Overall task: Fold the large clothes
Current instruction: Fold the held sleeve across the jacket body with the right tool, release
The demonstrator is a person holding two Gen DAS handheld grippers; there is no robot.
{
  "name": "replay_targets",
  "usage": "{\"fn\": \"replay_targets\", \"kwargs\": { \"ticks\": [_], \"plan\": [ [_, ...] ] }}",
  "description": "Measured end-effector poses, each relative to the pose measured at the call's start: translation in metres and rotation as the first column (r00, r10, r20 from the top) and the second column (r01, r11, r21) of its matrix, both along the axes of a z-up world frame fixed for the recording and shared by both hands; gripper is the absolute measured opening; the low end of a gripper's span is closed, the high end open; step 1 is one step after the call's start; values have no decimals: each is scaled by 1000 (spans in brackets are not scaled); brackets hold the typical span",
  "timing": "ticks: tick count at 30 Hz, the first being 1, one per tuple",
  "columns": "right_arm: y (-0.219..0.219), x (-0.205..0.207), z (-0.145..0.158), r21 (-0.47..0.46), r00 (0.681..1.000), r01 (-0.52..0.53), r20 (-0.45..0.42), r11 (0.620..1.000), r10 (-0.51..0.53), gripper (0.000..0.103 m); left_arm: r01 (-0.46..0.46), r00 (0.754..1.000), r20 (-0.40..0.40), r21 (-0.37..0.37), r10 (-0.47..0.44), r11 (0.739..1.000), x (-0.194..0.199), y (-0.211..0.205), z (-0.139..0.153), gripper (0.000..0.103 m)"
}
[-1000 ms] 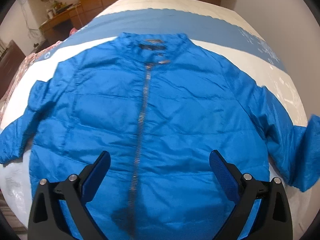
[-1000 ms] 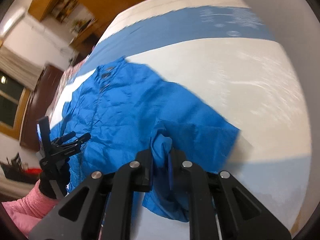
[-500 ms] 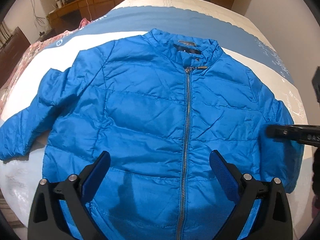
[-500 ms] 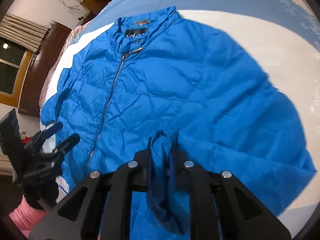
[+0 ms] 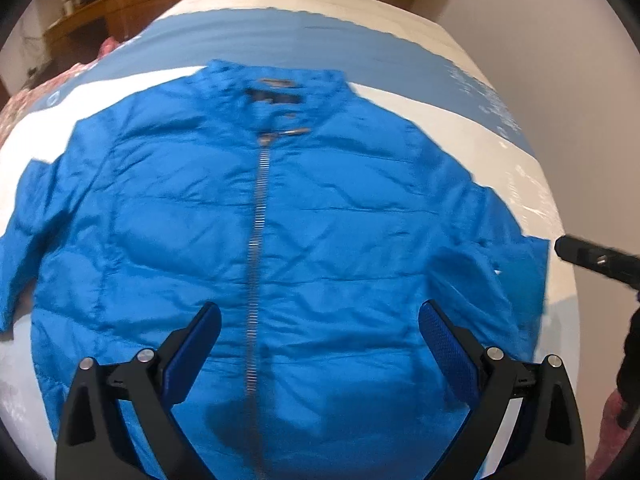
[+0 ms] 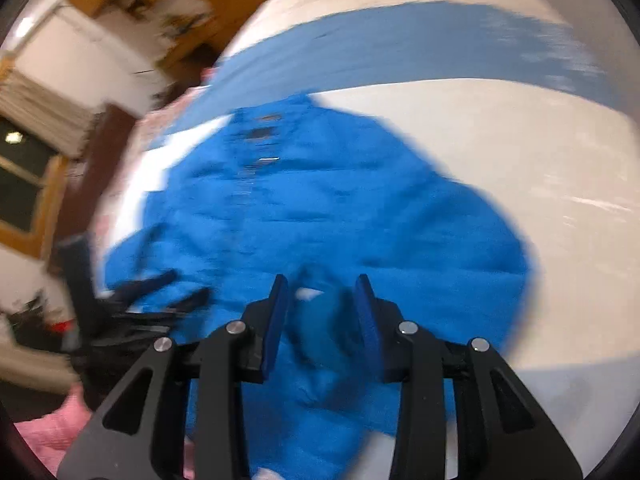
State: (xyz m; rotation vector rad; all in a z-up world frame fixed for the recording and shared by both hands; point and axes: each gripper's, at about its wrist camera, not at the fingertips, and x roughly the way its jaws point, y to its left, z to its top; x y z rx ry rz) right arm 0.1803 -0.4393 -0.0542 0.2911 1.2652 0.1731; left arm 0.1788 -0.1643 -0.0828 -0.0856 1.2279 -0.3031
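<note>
A bright blue puffer jacket point(image 5: 280, 220) lies front up and zipped on the bed, collar at the far end. Its right sleeve point(image 5: 512, 272) is folded in over the body's right side; the left sleeve point(image 5: 24, 248) stretches out to the left. My left gripper point(image 5: 320, 308) hovers open over the hem with nothing between its fingers. In the right wrist view my right gripper point(image 6: 322, 280) has its jaws opening, and the sleeve cuff point(image 6: 320, 320) sits loose between the pads. The right gripper's tip point(image 5: 592, 258) shows at the jacket's right edge.
The bed point(image 5: 500, 152) has a white sheet with a wide blue band near the far end. Pink patterned fabric point(image 5: 24, 96) lies at its left edge. A wall point(image 5: 540, 40) runs along the right side, and wooden cabinets point(image 5: 160, 0) stand behind. A pink sleeve point(image 6: 52, 432) shows low left.
The right gripper carried the sleeve cuff in over the jacket, and its jaws then parted off the fabric. The left gripper stayed open while its view swung across the jacket.
</note>
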Motion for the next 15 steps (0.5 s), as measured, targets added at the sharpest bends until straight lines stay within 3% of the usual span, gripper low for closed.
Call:
{"fn": "replay_targets", "kwargs": {
  "ticks": [2, 6, 9, 12, 15],
  "plan": [
    [-15, -11, -10, -52, 999, 43, -27, 998, -44, 35, 28, 1000, -7, -24, -28, 999, -2, -11, 3, 99],
    [-30, -26, -36, 17, 991, 92, -97, 996, -90, 35, 107, 994, 11, -23, -107, 994, -10, -40, 8, 99],
    [-20, -33, -55, 143, 989, 78, -132, 987, -59, 36, 134, 991, 21, 27, -135, 991, -12, -49, 4, 99],
    [-2, -33, -57, 149, 993, 51, -115, 988, -34, 35, 117, 992, 27, 77, -120, 990, -10, -44, 0, 99],
    [32, -28, -54, 218, 995, -39, -85, 975, 59, 35, 87, 996, 16, 72, -88, 994, -3, -27, -1, 99]
  ]
}}
